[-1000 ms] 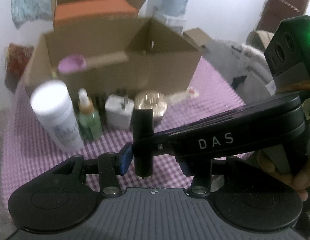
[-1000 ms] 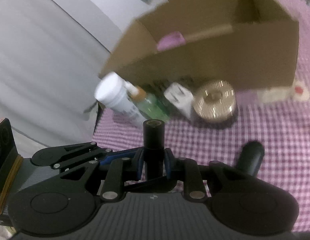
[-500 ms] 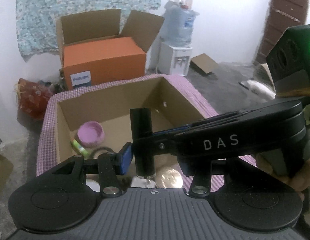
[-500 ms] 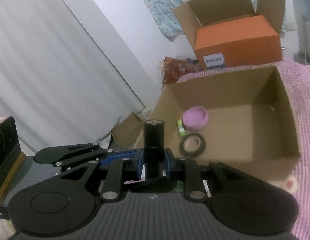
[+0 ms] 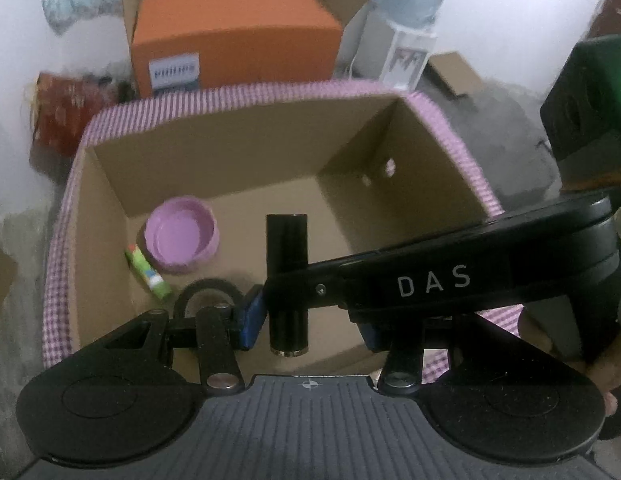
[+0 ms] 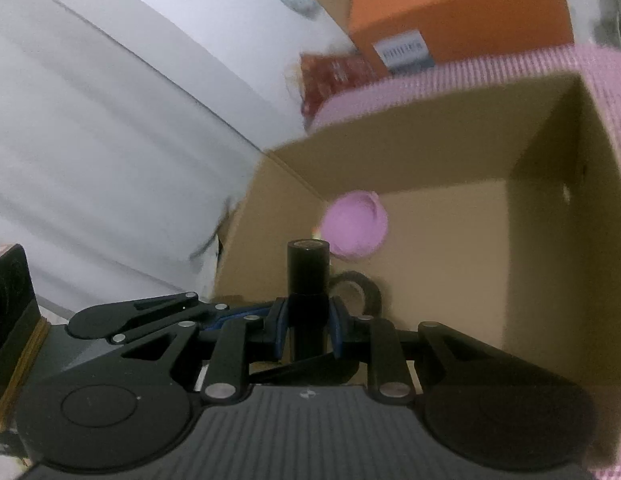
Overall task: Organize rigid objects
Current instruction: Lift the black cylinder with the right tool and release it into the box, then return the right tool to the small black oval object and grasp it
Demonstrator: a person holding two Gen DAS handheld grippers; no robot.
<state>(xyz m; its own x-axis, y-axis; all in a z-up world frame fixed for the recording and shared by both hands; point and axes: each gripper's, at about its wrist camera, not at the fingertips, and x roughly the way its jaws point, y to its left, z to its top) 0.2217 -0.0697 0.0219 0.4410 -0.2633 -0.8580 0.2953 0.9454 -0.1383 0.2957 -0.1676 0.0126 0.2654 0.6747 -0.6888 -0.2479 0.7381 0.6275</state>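
The right gripper (image 6: 306, 330) pinches a black cylinder (image 5: 287, 280) between its fingers (image 6: 276, 330) above the open cardboard box (image 5: 214, 164). The left gripper's (image 5: 310, 320) fingers (image 5: 252, 317) flank it; contact unclear. Inside, at ten o'clock, lie a tape roll (image 5: 206, 294), green tube (image 5: 147, 272) and pink lid (image 5: 180, 242).

Cardboard box (image 5: 214, 160) on purple-checked tablecloth (image 5: 270, 94)

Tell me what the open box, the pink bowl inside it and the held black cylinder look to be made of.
Open box: plain brown cardboard, matte, with folded corners.
Pink bowl: likely plastic, smooth, uniform colour with a soft sheen.
Black cylinder: smooth semi-gloss shell, plastic or coated metal; a silvery ring at its lower end looks metallic.
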